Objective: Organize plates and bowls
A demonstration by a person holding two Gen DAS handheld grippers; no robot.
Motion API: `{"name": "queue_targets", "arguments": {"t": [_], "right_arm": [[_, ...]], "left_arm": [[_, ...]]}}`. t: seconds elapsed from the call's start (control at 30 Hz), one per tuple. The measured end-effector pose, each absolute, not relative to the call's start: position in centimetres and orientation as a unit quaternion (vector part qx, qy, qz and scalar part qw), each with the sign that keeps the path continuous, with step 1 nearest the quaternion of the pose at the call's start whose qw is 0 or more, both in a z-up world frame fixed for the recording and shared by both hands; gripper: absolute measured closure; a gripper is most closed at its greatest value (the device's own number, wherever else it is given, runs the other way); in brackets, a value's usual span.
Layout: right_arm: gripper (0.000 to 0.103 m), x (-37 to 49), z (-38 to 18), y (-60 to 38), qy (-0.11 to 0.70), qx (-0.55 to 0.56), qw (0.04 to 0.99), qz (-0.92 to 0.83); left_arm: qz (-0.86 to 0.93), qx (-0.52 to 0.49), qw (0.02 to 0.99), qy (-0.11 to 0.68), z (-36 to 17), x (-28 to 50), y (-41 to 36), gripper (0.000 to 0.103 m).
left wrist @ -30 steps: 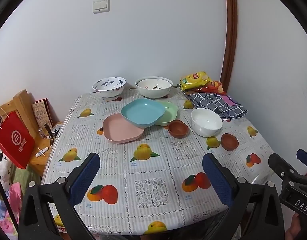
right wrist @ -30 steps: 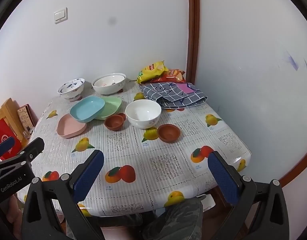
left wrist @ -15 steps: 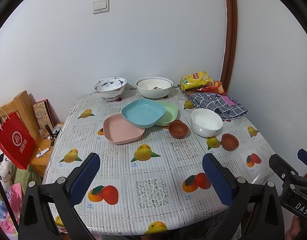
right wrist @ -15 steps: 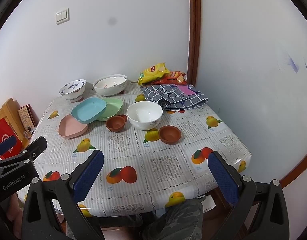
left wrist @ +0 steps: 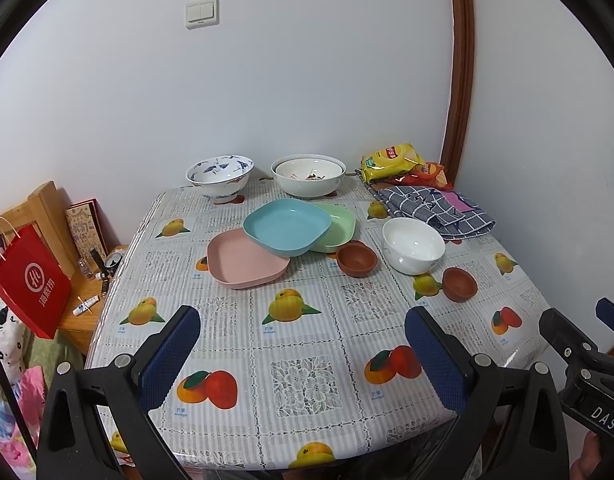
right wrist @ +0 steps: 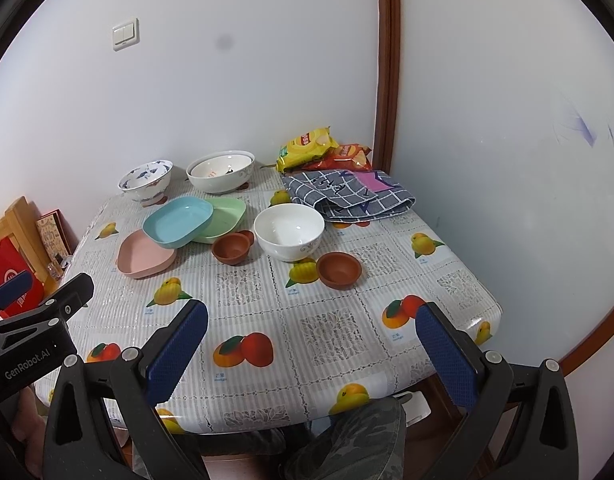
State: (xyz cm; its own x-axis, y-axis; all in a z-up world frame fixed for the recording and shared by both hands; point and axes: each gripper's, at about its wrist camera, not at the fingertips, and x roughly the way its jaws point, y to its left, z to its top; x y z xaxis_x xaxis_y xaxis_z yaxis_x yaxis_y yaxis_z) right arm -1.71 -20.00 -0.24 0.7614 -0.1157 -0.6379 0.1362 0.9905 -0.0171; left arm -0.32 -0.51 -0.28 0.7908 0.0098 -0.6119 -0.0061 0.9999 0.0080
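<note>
Plates [left wrist: 287, 226] and bowls [left wrist: 413, 244] crowd the fruit-print table [left wrist: 299, 344] by white walls; both hand-held grippers released.

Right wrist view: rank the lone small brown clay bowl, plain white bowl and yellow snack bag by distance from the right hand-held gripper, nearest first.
From the right hand-held gripper, open over the table's near edge:
1. Small brown clay bowl, alone right of centre, nearest.
2. Plain white bowl, just behind it, slightly left.
3. Yellow snack bag, in the far corner by the wall.
</note>
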Motion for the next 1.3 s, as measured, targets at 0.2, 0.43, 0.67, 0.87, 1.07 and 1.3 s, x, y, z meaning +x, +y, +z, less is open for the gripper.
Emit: {"name": "queue_targets", "arguments": {"t": [0.2,0.43,0.67,0.87,1.07,1.3], "right_arm": [[0.001,-1.9,-0.2,-20.1,0.337,0.017,0.939,-0.067],[0.001,-2.0,-0.1,-20.1,0.337,0.016,0.939,-0.067],[0.001,-1.9,0.2,-20.1,0.334,0.009,0.94,-0.066],[0.001,-1.9,0.3,-20.0,0.334,0.008,0.94,-0.069],[0.001,-1.6,0.2,-19.8,0.337,0.006,0.939,-0.067],[0.001,-1.1,-0.8,-19.5,0.345,0.013,0.937,-0.06]], "left_arm": [[0.003,0.004,0.946,0.324,-0.2,-0.4,-0.7,0.0],[0.0,0.008,0.945,0.327,-0.2,-0.3,-0.9,0.0],[-0.004,0.008,0.945,0.327,0.1,0.2,-1.2,0.0],[-0.008,0.011,0.944,0.329,-0.2,0.3,-1.3,0.0],[-0.003,0.008,0.942,0.335,-0.6,0.6,-1.0,0.0],[0.005,-0.003,0.94,0.341,-1.5,0.6,-0.1,0.0]]}}
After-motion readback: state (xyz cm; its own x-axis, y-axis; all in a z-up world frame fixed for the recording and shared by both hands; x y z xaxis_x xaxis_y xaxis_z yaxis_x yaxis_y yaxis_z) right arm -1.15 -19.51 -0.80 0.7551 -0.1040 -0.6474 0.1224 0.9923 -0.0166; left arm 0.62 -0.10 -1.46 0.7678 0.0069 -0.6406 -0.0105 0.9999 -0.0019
